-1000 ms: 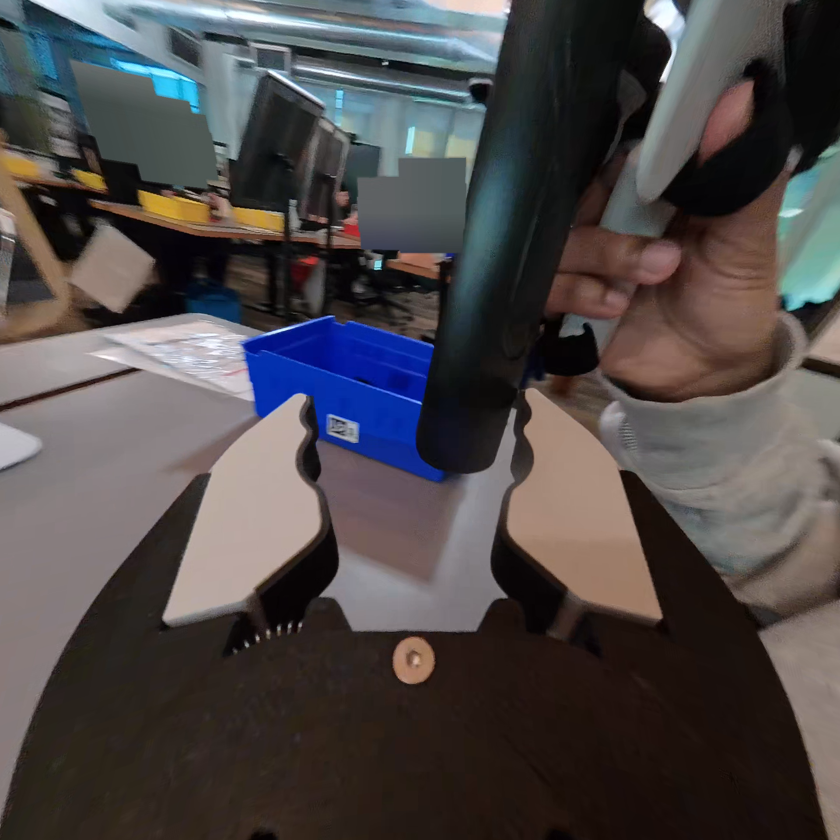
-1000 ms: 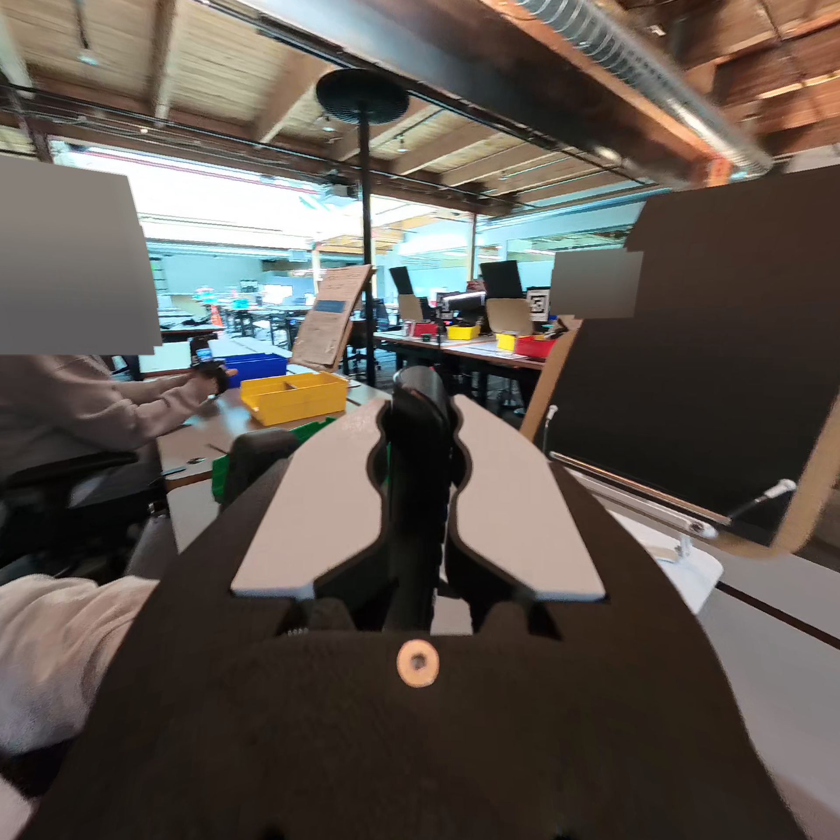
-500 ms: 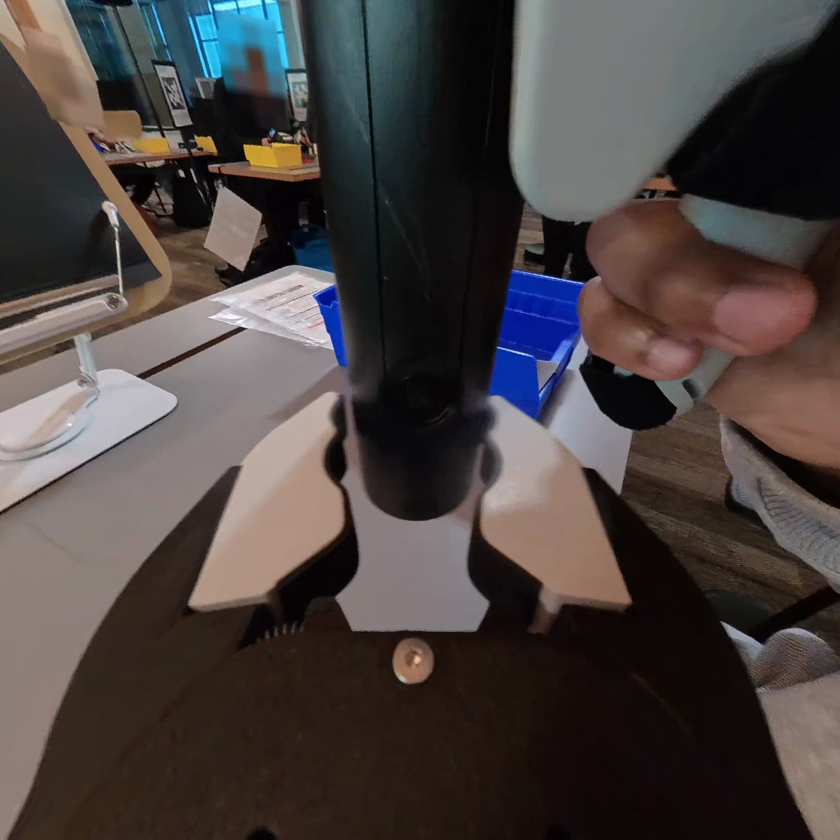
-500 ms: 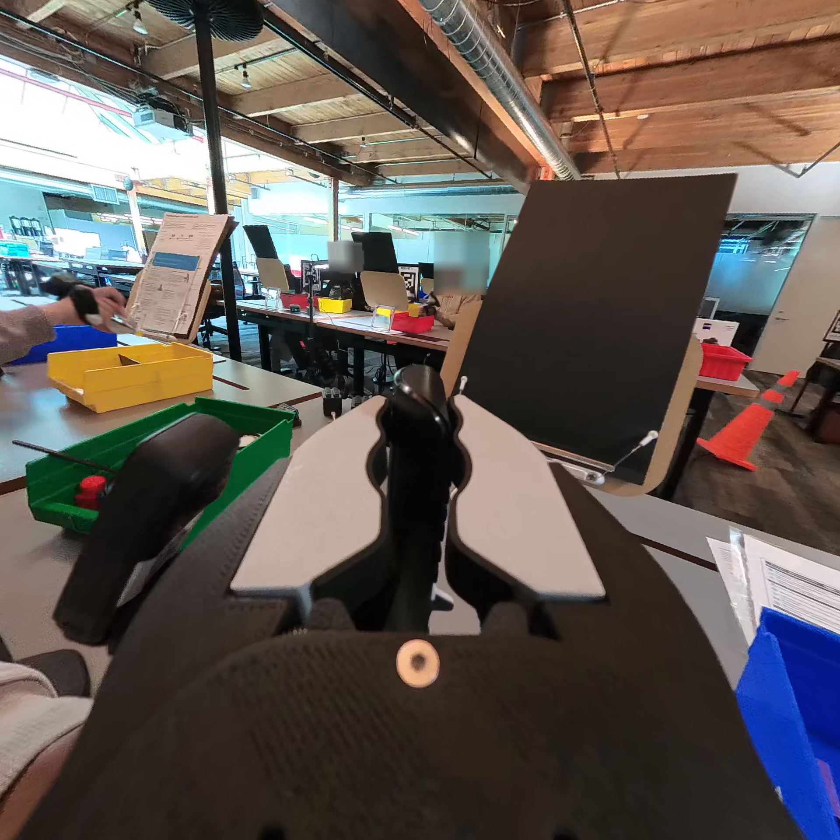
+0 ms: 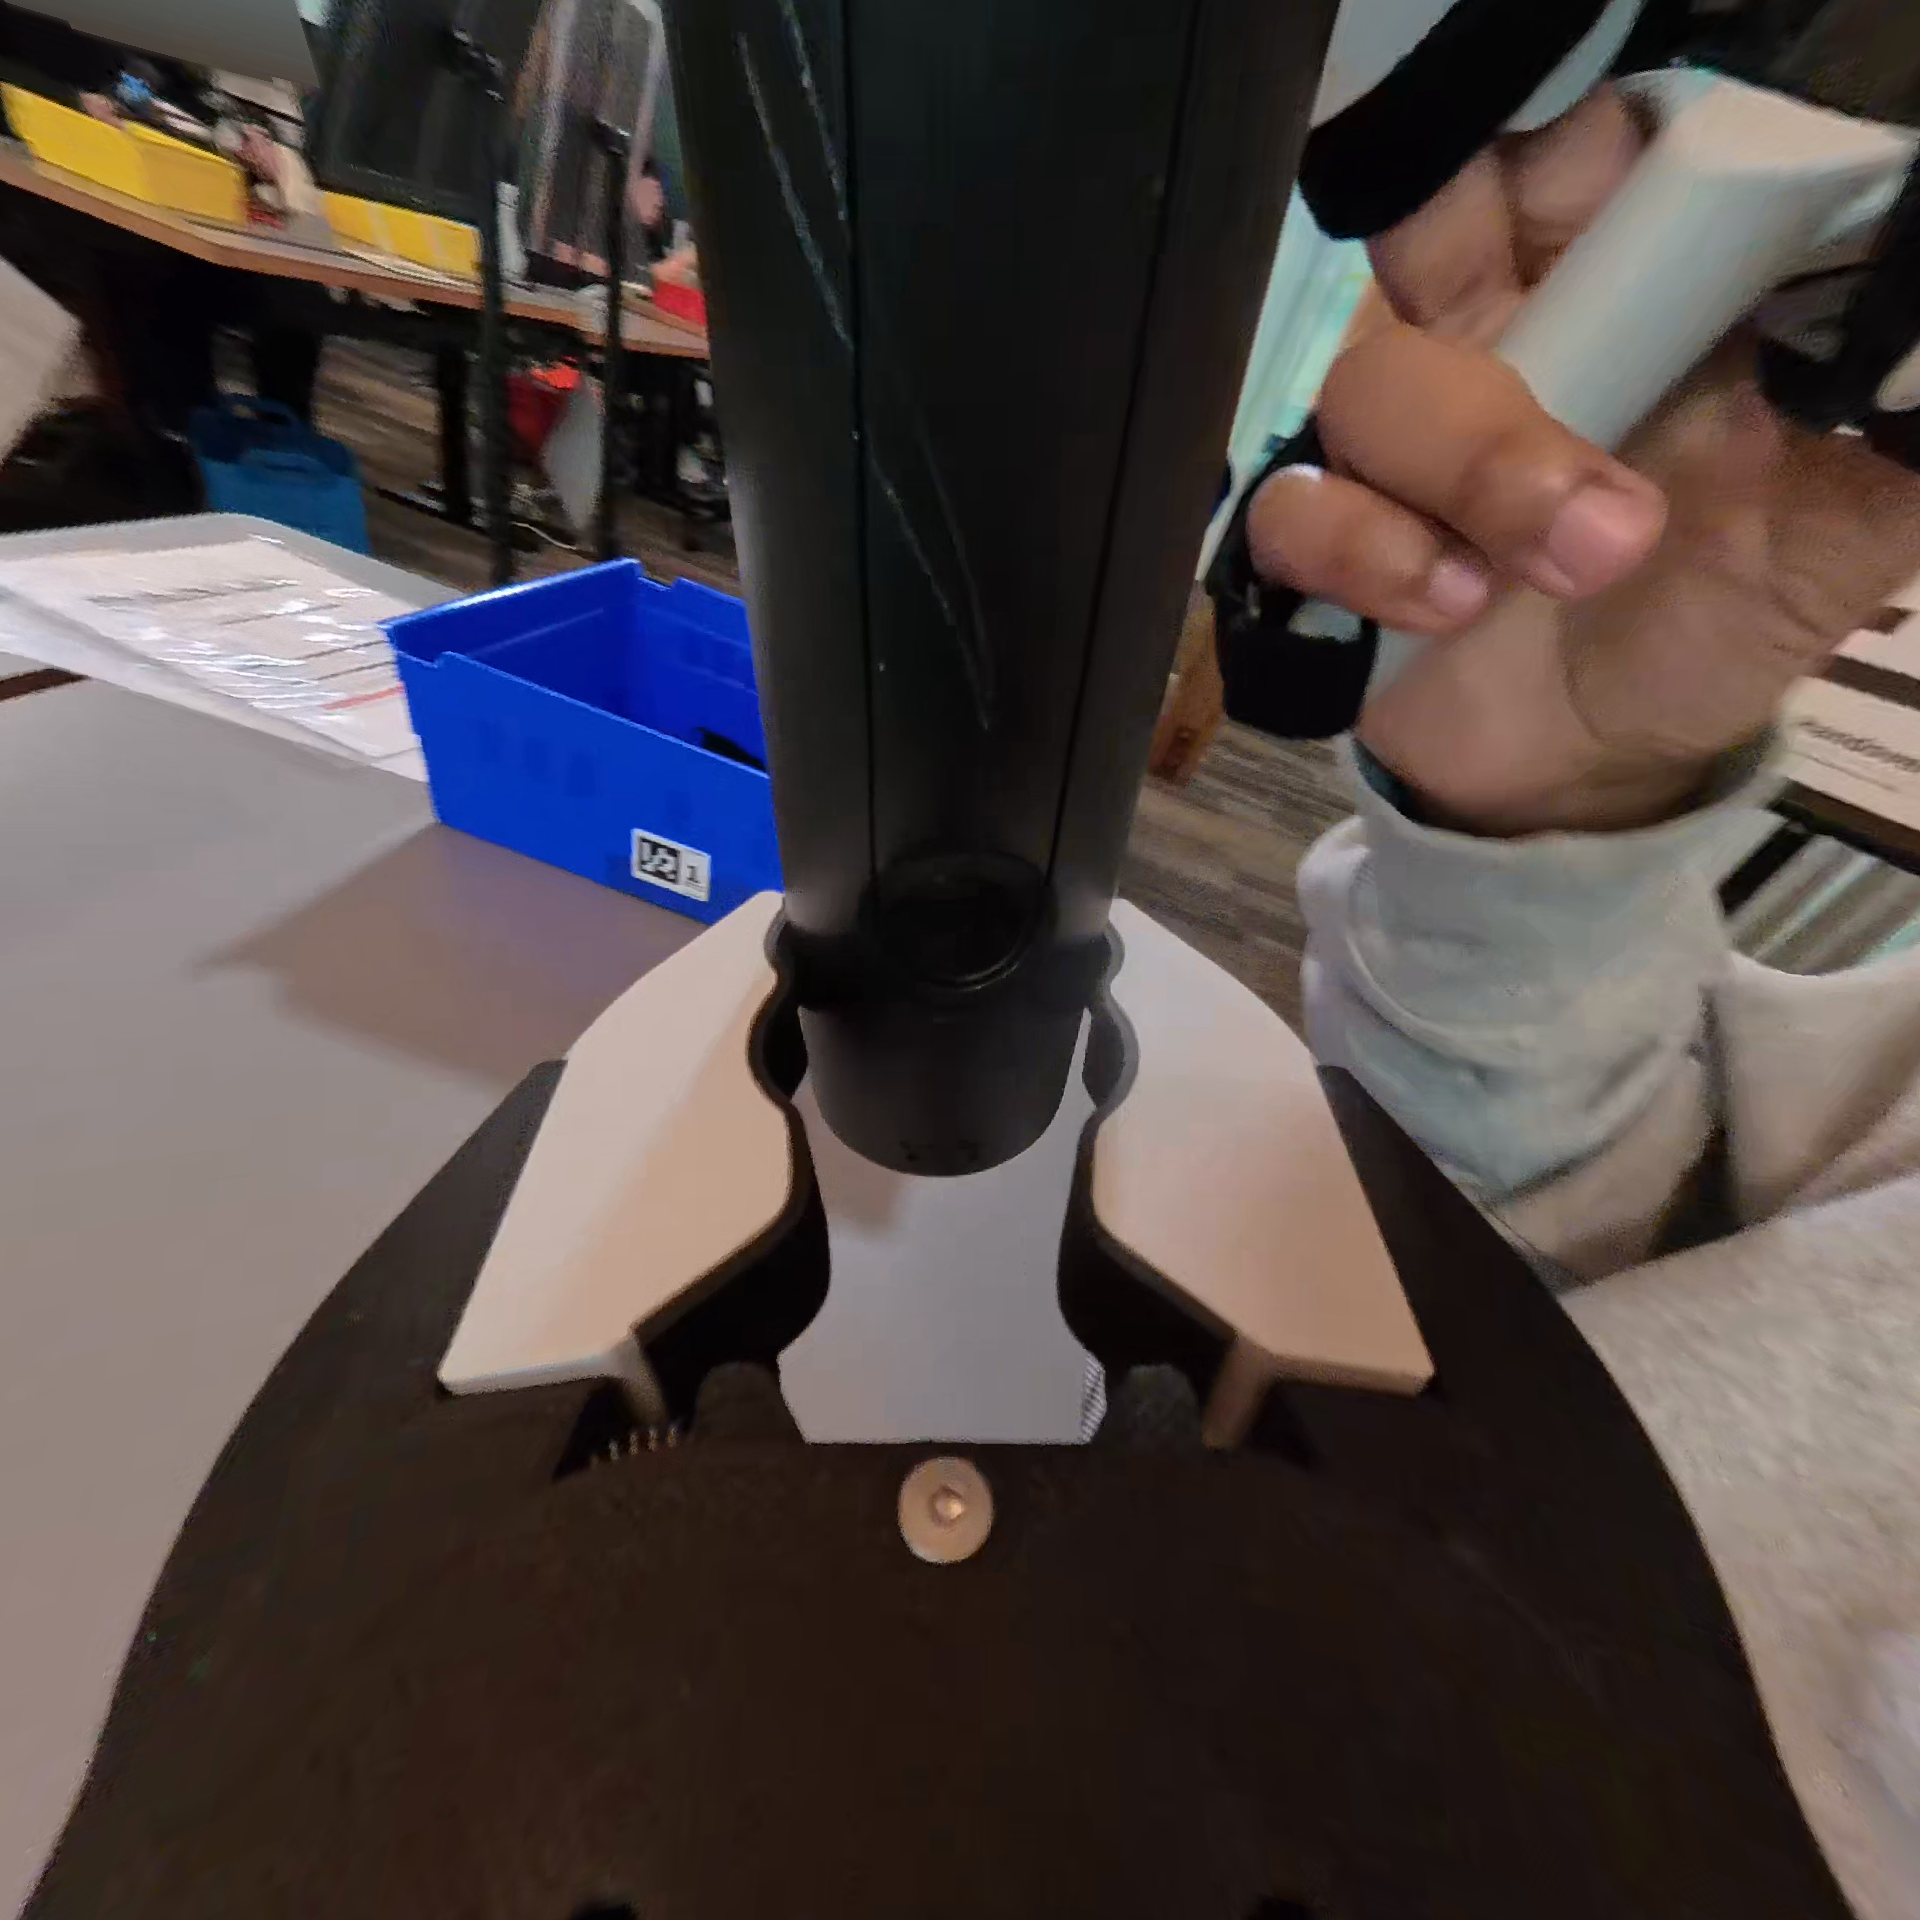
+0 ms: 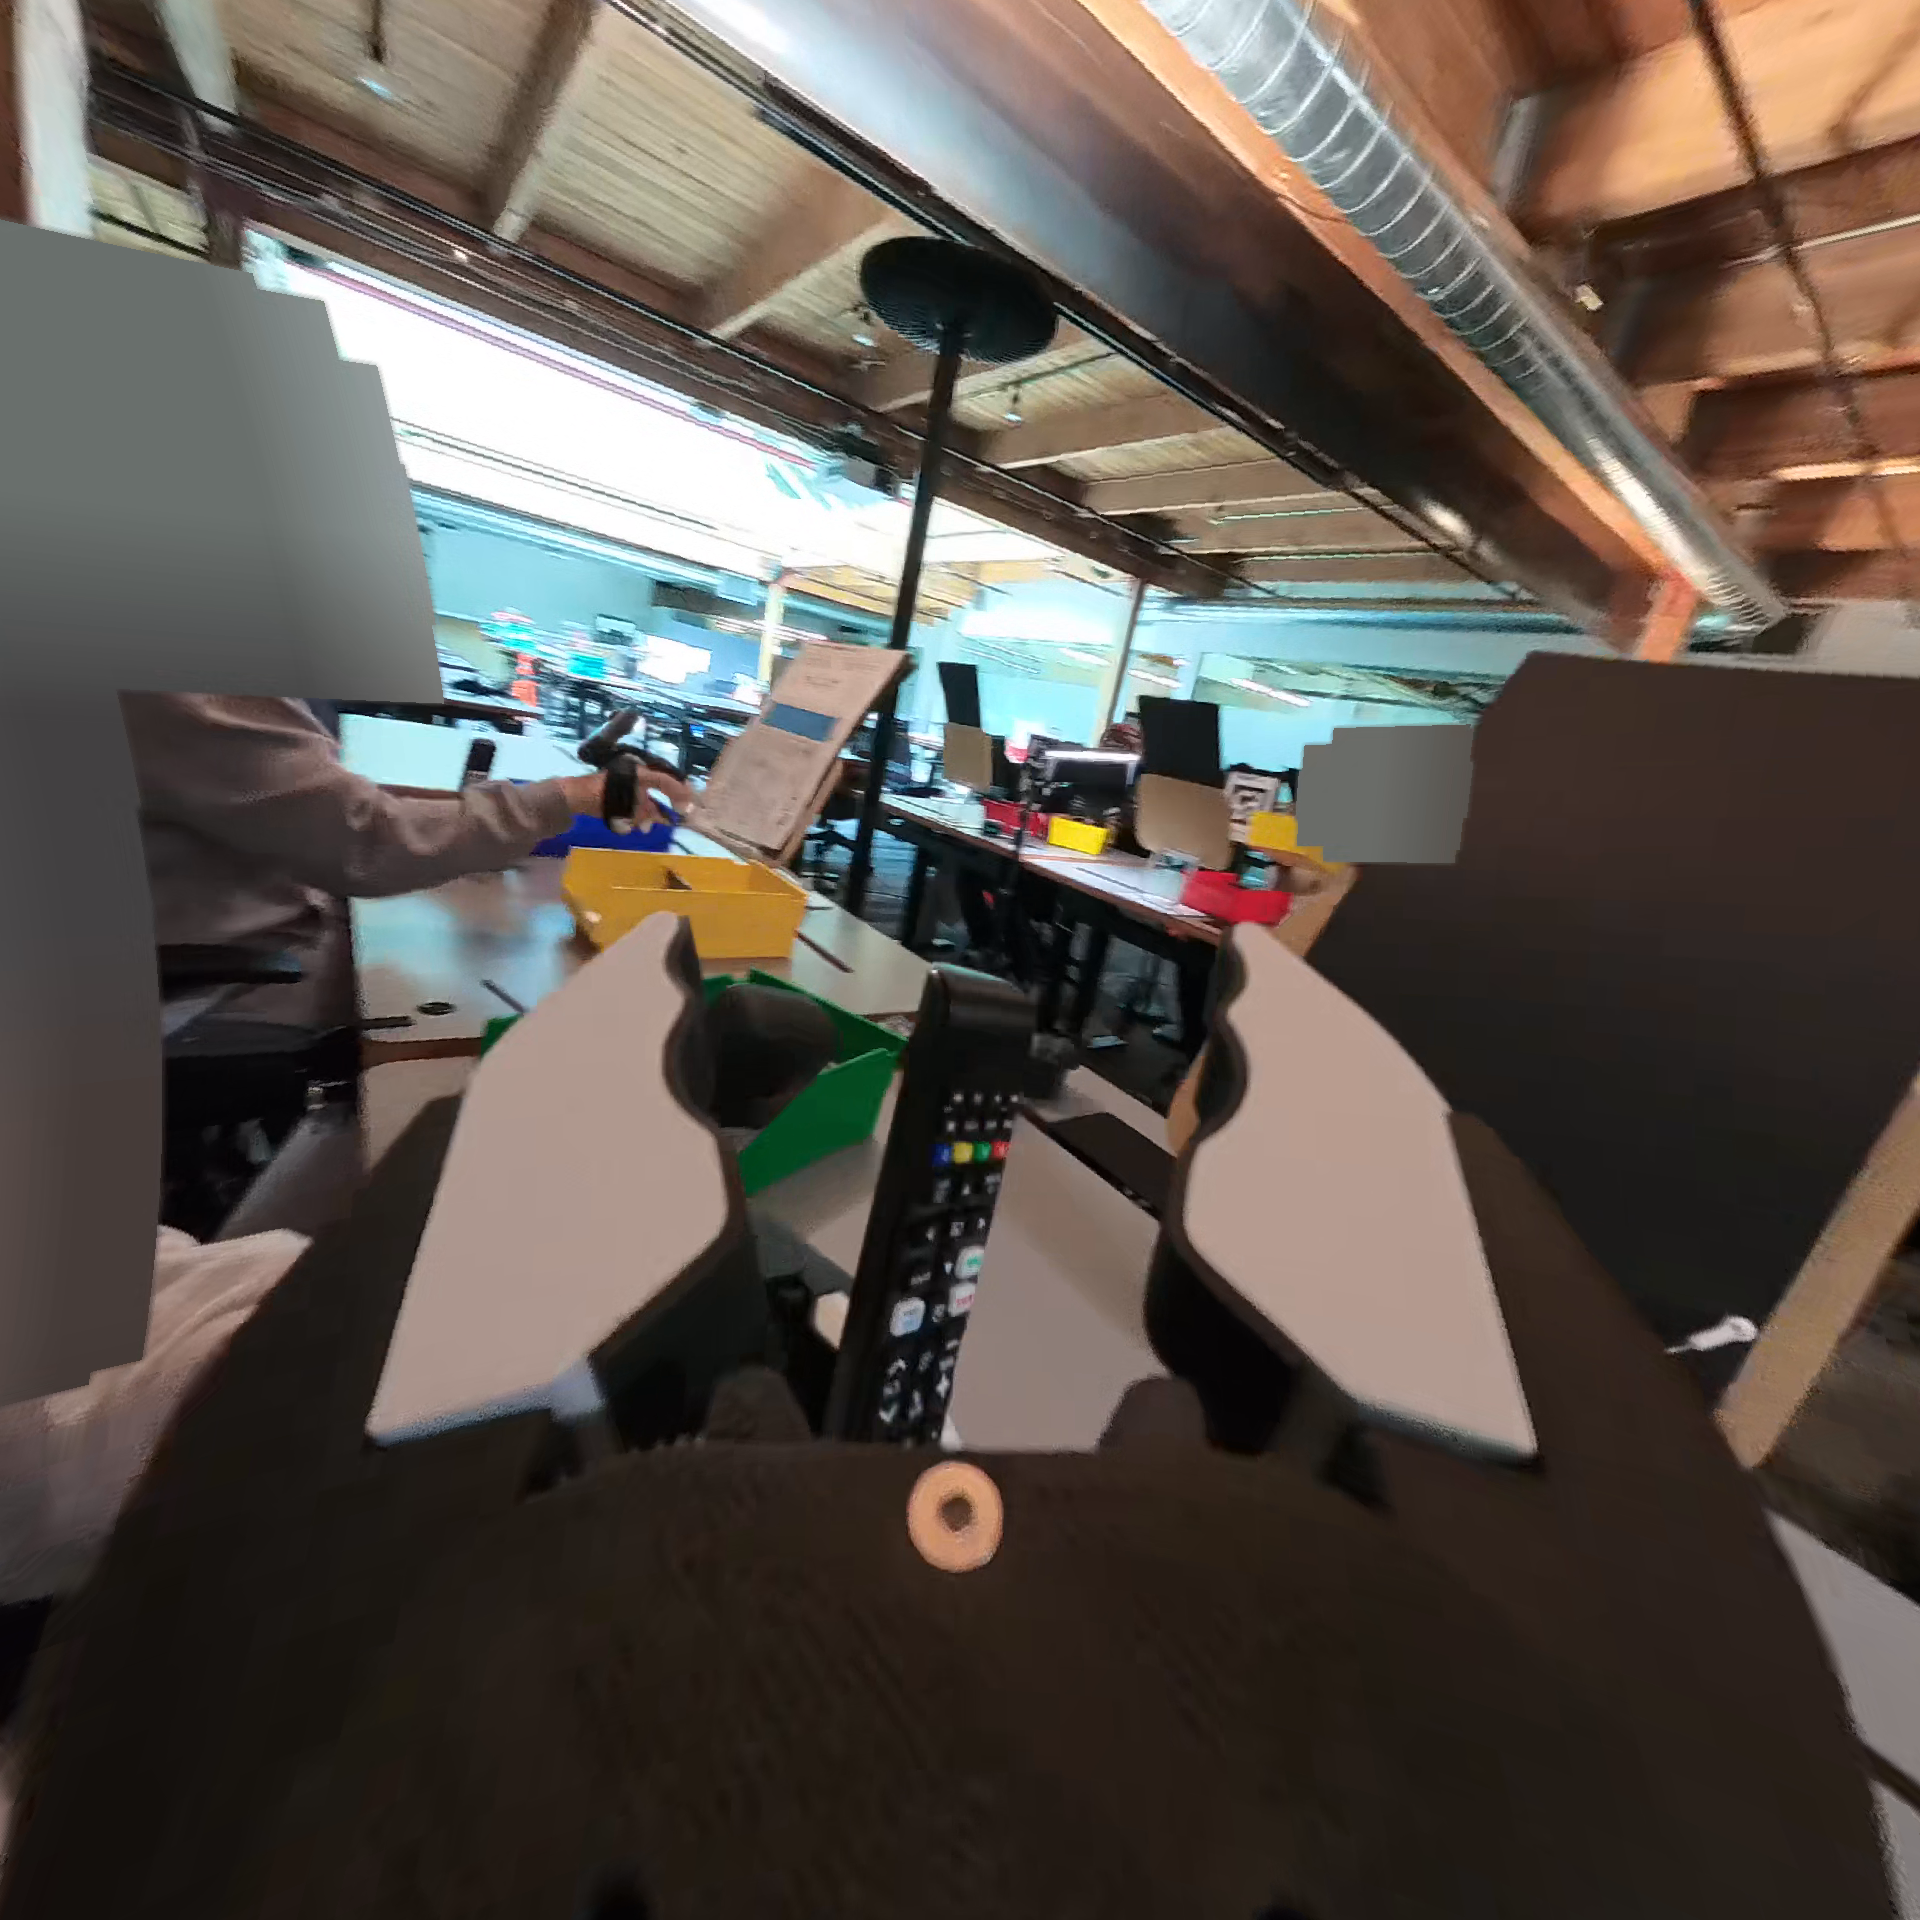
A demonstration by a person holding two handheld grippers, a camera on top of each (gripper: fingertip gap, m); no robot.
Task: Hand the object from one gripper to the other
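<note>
Handover: remote in left gripper, right jaws apart

Left gripper [image 5: 940, 997] clamped on lower end of black remote [image 5: 956, 436]; both fingers [image 5: 665, 1132] pressed against its sides, body rising up out of top of left wrist view. Right gripper [image 6: 951, 1049] spread wide, fingers [image 6: 582, 1164] clear of remote [image 6: 940, 1216] on both sides; remote standing between them, button face visible, touching neither. Hand [image 5: 1621, 561] on right gripper's grey handle, just right of remote in left view. Blue bin [image 5: 582, 727] at far edge of grey table [image 5: 208, 935], papers [image 5: 208, 634] beside it at far left. Green bin [image 6: 821, 1091] and yellow bin [image 6: 686, 909] on tables beyond right gripper.
</note>
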